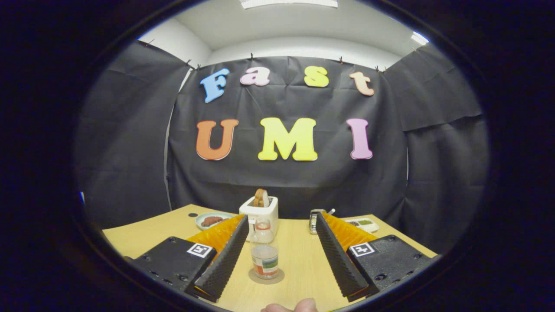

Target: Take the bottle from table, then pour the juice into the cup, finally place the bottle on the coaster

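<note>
One bottle (264, 251), one coaster (252, 277), one toaster (259, 212), two dishes (212, 220) (363, 224), one table (299, 260), one open-fingered tool (282, 255).

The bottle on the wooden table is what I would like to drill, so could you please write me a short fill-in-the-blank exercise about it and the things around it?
1. The bottle stands upright on a round ____ on the table.
2. The gripper is ____, with the bottle between its fingers but apart from both.
3. Beyond the bottle stands a white ____ with a slice of bread sticking out.
4. Beside that appliance sits a plate holding ____ food.

Missing words: coaster; open; toaster; reddish-brown
</note>
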{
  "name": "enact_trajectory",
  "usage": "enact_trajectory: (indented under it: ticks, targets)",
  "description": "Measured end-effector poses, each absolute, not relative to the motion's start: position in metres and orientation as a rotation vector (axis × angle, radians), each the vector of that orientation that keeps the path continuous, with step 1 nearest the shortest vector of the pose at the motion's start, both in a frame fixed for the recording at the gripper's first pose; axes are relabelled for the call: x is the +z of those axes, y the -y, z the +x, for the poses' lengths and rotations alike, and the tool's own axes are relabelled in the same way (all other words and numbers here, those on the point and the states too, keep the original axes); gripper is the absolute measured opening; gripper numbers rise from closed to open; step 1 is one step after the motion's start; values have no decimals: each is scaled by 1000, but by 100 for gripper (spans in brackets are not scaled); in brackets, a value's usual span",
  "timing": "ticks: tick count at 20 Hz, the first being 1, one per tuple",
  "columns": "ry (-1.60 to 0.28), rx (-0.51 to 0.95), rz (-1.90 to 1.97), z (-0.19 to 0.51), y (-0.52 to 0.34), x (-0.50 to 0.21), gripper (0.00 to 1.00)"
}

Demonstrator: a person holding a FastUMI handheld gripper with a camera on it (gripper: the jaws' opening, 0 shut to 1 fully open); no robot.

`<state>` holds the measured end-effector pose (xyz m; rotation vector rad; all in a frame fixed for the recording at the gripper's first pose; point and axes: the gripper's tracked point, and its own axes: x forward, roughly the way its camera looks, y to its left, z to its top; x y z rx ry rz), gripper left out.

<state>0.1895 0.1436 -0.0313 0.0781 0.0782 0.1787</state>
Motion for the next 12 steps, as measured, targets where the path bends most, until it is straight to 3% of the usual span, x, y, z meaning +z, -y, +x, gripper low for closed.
enact_trajectory:
  ticks: [4,12]
  targets:
    - [-18,138,15,147,-116,23,99]
    - [-66,114,64,75,-92,43,99]
